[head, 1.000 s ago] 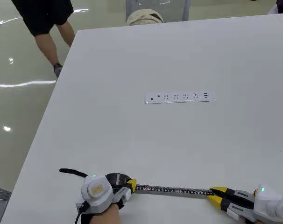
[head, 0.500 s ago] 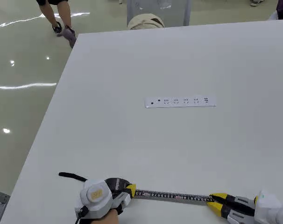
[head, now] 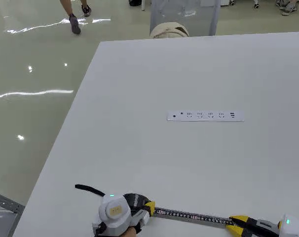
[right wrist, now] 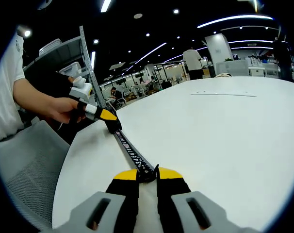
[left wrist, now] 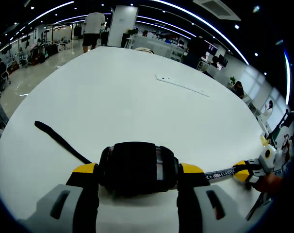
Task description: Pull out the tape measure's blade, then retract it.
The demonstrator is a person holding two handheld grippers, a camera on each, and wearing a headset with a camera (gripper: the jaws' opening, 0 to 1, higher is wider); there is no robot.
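Note:
The black tape measure case [left wrist: 137, 167] rests on the white table [head: 139, 98] near its front edge, clamped between the yellow-tipped jaws of my left gripper [left wrist: 137, 171]. In the head view the case [head: 133, 200] and left gripper [head: 142, 206] sit at the bottom left. Its thin black wrist strap [left wrist: 59, 141] trails away across the table. The blade [head: 191, 216] is drawn out to the right, lying low over the table. My right gripper [right wrist: 147, 175] is shut on the blade's end, at the bottom right in the head view [head: 234, 226].
A white power strip [head: 205, 116] lies flat in the middle of the table. The table's left edge [head: 65, 143] drops to a shiny floor. A chair back [head: 169, 30] stands at the far edge. A grey mesh chair [right wrist: 25, 170] is close beside the right gripper.
The head camera has shifted, so the table sits further right and lower in the picture. Both grippers and the blade keep about the same spread. A person on the floor has walked farther away.

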